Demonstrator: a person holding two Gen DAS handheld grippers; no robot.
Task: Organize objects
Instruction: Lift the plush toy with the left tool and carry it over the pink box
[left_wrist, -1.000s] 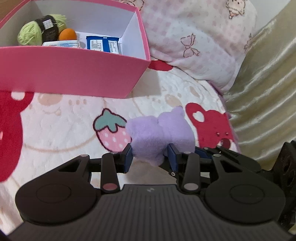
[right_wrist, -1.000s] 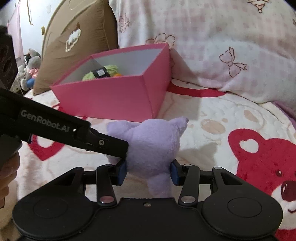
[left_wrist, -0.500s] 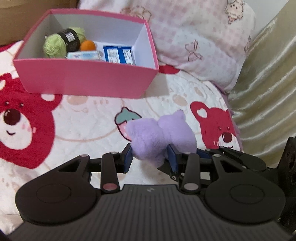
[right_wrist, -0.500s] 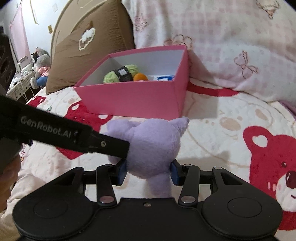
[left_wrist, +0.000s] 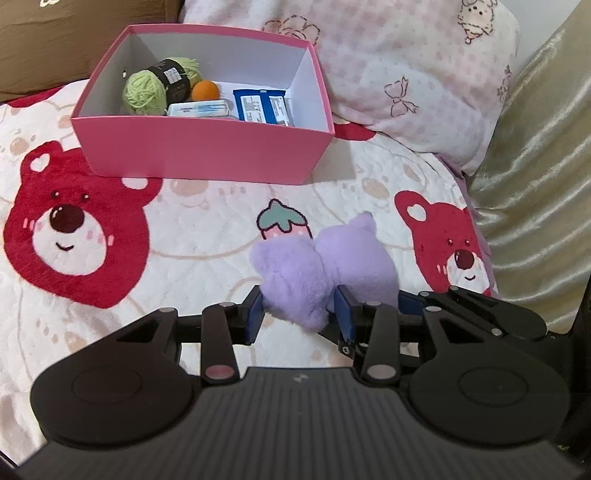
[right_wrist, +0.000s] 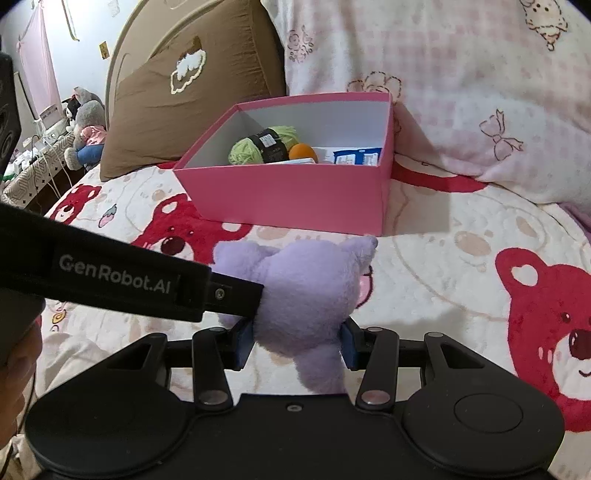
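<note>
Both grippers hold one purple plush toy (left_wrist: 321, 273) above the bedspread. My left gripper (left_wrist: 297, 317) is shut on one fluffy end of it. My right gripper (right_wrist: 295, 341) is shut on the other end of the plush toy (right_wrist: 306, 291), and the left gripper's black finger (right_wrist: 155, 284) reaches in from the left in the right wrist view. Beyond them stands an open pink box (left_wrist: 207, 147), also the pink box (right_wrist: 291, 192), holding green yarn (left_wrist: 147, 88), an orange ball (left_wrist: 204, 90), a white pack (left_wrist: 199, 109) and blue packets (left_wrist: 262, 106).
The bedspread (left_wrist: 184, 229) shows red bears and a strawberry. A pink checked pillow (left_wrist: 406, 62) lies behind the box, a brown cushion (right_wrist: 184, 85) to its left. Shiny beige fabric (left_wrist: 535, 166) borders the right. Stuffed toys (right_wrist: 83, 125) sit on a far-left side table.
Both grippers have risen and pulled back with the plush toy held between them. The pink box now looks smaller and farther, and more of its inside shows.
</note>
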